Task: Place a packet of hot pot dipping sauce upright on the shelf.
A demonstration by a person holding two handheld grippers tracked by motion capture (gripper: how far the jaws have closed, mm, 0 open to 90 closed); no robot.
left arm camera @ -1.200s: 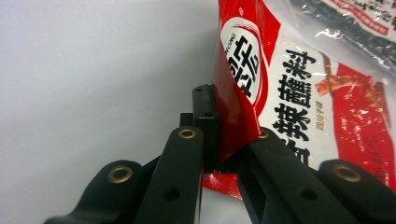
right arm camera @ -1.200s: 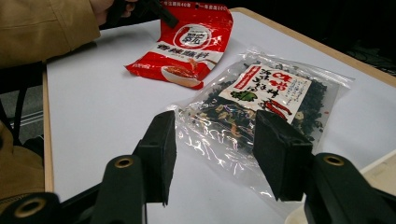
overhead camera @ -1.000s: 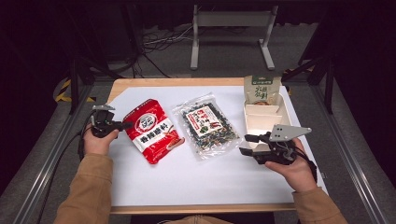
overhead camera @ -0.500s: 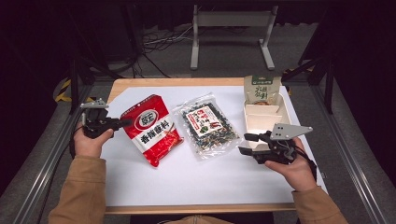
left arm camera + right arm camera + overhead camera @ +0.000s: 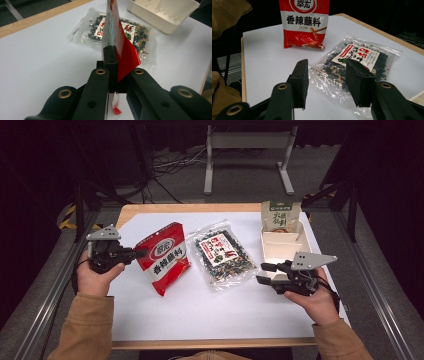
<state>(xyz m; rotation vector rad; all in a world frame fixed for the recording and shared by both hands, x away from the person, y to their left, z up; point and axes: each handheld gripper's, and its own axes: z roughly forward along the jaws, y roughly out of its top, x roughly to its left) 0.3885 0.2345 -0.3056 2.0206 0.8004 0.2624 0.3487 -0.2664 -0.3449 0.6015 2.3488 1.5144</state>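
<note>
A red seasoning packet with white lettering stands tilted up at the left of the white table, its lower edge on the surface. My left gripper is shut on the packet's left edge; the left gripper view has the packet edge-on between the jaws. A clear bag of dark dried seaweed lies flat in the middle. My right gripper is open, low over the table just right of the bag, jaws pointing at it. In the right gripper view the seaweed bag lies beyond the fingertips and the red packet stands behind.
A cream divided tray sits at the right, behind my right gripper, with a green and white pouch standing at its far end. The white table top is bordered by a wooden edge and metal rails.
My left gripper has closed on the red packet's left edge and raised it from lying flat to standing tilted. The right gripper has stayed where it was.
</note>
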